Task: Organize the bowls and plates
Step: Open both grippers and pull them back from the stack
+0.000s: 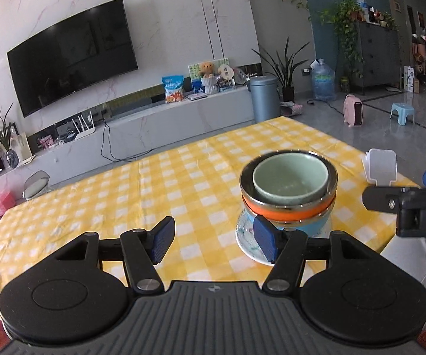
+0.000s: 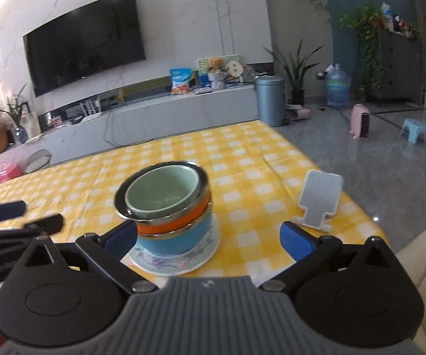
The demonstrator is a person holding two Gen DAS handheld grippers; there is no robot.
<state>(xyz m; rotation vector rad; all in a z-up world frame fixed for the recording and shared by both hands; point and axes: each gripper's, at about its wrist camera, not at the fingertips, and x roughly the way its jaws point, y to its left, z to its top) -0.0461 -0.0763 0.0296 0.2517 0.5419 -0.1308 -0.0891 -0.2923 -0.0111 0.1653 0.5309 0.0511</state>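
I hold my left gripper [image 1: 214, 242] and right gripper [image 2: 211, 236] angled down, jaws apart, flanking the stacked bowls [image 2: 165, 204], empty.

A home living room: a wall-mounted television [image 1: 70, 56] above a long media console [image 1: 141, 124], houseplants [image 1: 284, 65], a checked-cloth table [image 1: 141, 189].

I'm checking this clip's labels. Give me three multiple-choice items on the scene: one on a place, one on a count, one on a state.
1. Where does the green bowl sit?
A. Nested on top of the stack
B. Alone on the cloth
C. Under the plate

2. How many bowls are stacked on the plate?
A. One
B. Three
C. Five

3. How is the right gripper?
A. Shut on the plate
B. Shut on a bowl
C. Open, empty

Answers: 1 A, it nests inside the orange bowl; 2 B, green, orange, blue bowl; 3 C, pads spread wide, gripping nothing.
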